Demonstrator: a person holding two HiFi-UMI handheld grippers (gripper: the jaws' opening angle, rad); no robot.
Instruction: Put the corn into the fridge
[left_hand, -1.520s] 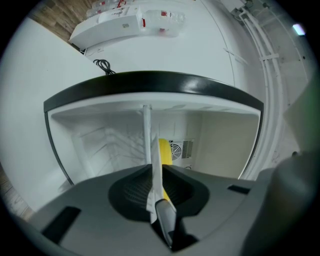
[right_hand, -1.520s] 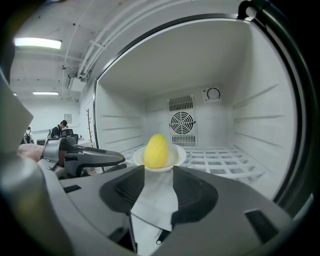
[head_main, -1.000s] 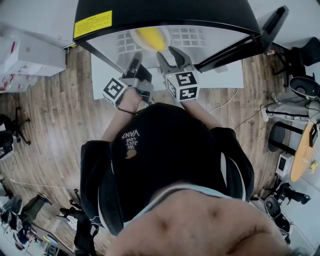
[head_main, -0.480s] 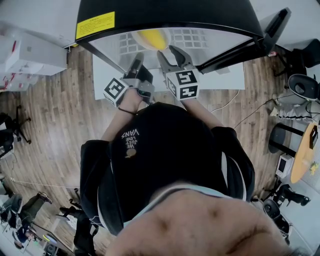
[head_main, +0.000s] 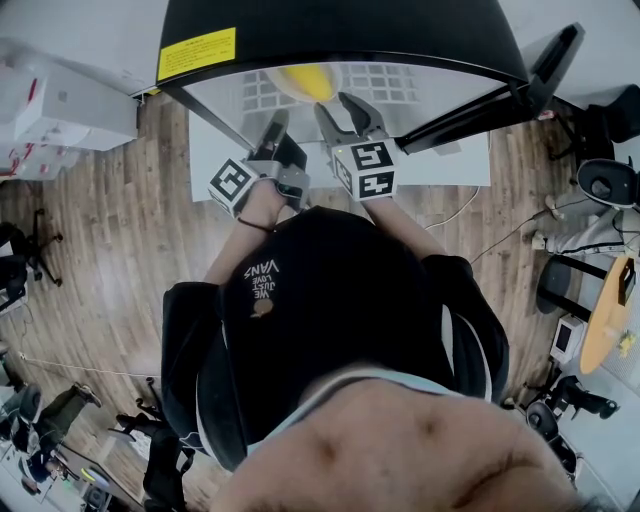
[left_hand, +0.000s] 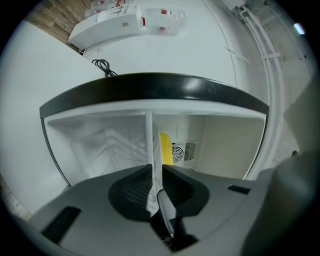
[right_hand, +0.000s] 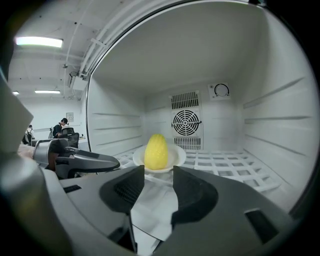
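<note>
The yellow corn (right_hand: 155, 151) stands upright on a white plate (right_hand: 177, 155) on the wire shelf (right_hand: 225, 165) inside the open fridge (head_main: 340, 30). From above, the corn (head_main: 305, 80) shows just under the fridge's black top. My right gripper (right_hand: 158, 175) is open and empty, a short way in front of the plate, at the fridge mouth (head_main: 343, 108). My left gripper (head_main: 278, 120) hangs beside it on the left, jaws together, holding nothing. Through its narrow slit (left_hand: 156, 165) I see the fridge's side wall edge and a sliver of corn (left_hand: 166, 148).
The fridge door (head_main: 510, 85) stands swung open to the right. A fan grille (right_hand: 185, 122) sits on the back wall. White boxes (head_main: 60, 110) lie on the wooden floor at left, a cable (head_main: 455, 210) and chairs at right.
</note>
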